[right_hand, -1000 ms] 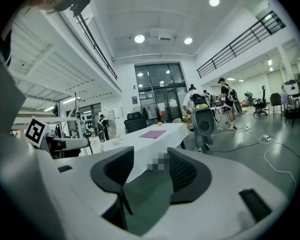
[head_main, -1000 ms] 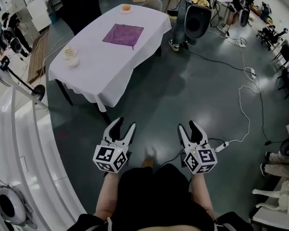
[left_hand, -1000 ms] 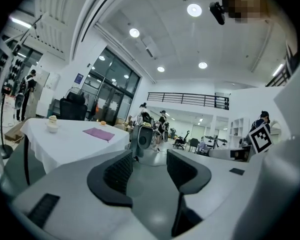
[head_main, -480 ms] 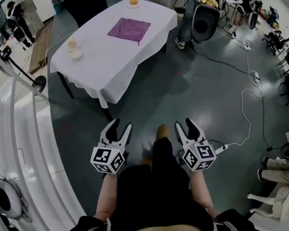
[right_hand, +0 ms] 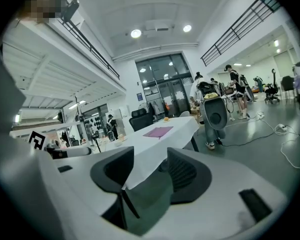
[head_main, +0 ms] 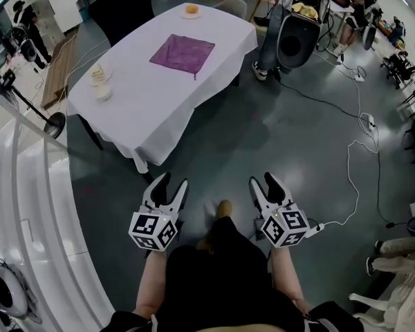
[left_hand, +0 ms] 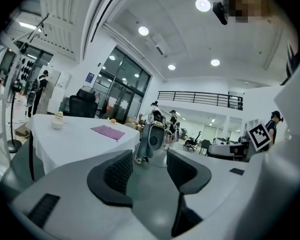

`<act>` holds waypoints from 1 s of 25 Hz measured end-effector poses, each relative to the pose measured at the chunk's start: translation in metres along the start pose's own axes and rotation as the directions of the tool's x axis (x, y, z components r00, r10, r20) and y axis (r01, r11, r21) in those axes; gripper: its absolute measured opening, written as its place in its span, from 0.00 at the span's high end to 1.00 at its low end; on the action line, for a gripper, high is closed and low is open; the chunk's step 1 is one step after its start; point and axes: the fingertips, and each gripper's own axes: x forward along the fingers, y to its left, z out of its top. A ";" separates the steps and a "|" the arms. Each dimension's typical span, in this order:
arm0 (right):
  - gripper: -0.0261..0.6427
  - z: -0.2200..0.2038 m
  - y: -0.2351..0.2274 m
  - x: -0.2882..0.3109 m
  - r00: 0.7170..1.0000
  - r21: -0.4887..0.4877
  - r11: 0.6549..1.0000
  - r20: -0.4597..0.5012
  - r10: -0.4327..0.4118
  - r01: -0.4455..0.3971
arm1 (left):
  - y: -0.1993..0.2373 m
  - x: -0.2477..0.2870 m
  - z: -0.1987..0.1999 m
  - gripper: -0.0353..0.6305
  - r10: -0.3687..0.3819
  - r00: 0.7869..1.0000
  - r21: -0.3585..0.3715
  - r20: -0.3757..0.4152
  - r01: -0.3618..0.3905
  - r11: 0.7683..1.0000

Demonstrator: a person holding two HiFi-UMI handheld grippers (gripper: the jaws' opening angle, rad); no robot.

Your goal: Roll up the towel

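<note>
Head view: towel (head_main: 182,52) is far ahead

The white table (head_main: 159,109) stands ahead, a bit left. The purple towel lies flat on it. The left gripper (head_main: 171,183) and right gripper (head_main: 264,182) hang far back, jaws apart, holding nothing. The left looks nearer.

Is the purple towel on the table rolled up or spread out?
Spread out: the towel lies flat as an open square on the white table, with no roll showing.
</note>
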 end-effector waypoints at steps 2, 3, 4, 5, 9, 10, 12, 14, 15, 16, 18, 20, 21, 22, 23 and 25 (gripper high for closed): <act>0.63 0.010 -0.018 0.013 1.000 0.006 1.000 0.003 -0.010 0.010 | 0.001 0.020 0.006 0.62 -0.002 1.000 0.007 -0.001 0.002 1.000; 0.63 0.016 -0.027 0.020 1.000 0.006 1.000 0.006 -0.013 0.013 | 0.002 0.031 0.011 0.62 -0.001 1.000 0.014 0.000 0.001 1.000; 0.63 0.023 -0.036 0.028 1.000 0.005 1.000 0.010 -0.013 0.013 | 0.002 0.041 0.015 0.62 0.003 1.000 0.018 0.006 -0.003 1.000; 0.63 0.029 -0.044 0.035 1.000 0.003 1.000 0.013 -0.010 0.010 | 0.003 0.052 0.021 0.62 0.009 1.000 0.018 0.014 -0.009 1.000; 0.63 0.048 -0.070 0.063 1.000 -0.007 1.000 0.015 0.006 -0.006 | 0.003 0.092 0.032 0.62 0.017 1.000 0.023 0.024 -0.017 1.000; 0.63 0.052 -0.074 0.071 1.000 -0.010 1.000 0.013 0.013 -0.013 | 0.004 0.099 0.034 0.62 0.020 1.000 0.024 0.021 -0.020 1.000; 0.63 0.060 -0.082 0.087 1.000 -0.018 0.999 0.009 0.028 -0.028 | 0.007 0.113 0.037 0.62 0.031 0.999 0.022 0.018 -0.031 0.999; 0.63 0.068 -0.091 0.102 0.999 -0.026 0.999 0.007 0.042 -0.042 | 0.010 0.129 0.040 0.62 0.042 0.999 0.021 0.015 -0.043 0.999; 0.63 0.071 -0.095 0.109 0.999 -0.030 0.998 0.007 0.047 -0.047 | 0.011 0.136 0.041 0.62 0.047 0.999 0.021 0.016 -0.047 0.999; 0.63 0.074 -0.101 0.115 0.999 -0.033 0.998 0.006 0.051 -0.051 | 0.012 0.143 0.043 0.62 0.051 0.999 0.023 0.017 -0.052 0.998; 0.63 0.080 -0.111 0.127 0.998 -0.036 0.998 0.004 0.059 -0.058 | 0.013 0.157 0.047 0.62 0.062 0.998 0.027 0.022 -0.062 0.998; 0.63 0.086 -0.121 0.137 0.998 -0.037 0.997 0.002 0.066 -0.066 | 0.014 0.169 0.051 0.62 0.074 0.997 0.026 0.026 -0.074 0.997; 0.63 0.089 -0.125 0.141 0.998 -0.040 0.997 0.002 0.069 -0.069 | 0.015 0.175 0.053 0.62 0.079 0.996 0.025 0.028 -0.080 0.996; 0.63 0.093 -0.129 0.146 0.997 -0.045 0.996 0.004 0.072 -0.072 | 0.015 0.181 0.055 0.62 0.083 0.996 0.025 0.031 -0.084 0.996; 0.63 0.097 -0.134 0.151 0.997 -0.049 0.996 0.007 0.075 -0.075 | 0.016 0.188 0.057 0.62 0.085 0.996 0.026 0.035 -0.086 0.996; 0.63 0.102 -0.143 0.159 0.997 -0.056 0.996 0.015 0.076 -0.075 | 0.016 0.201 0.059 0.62 0.085 0.995 0.030 0.043 -0.087 0.996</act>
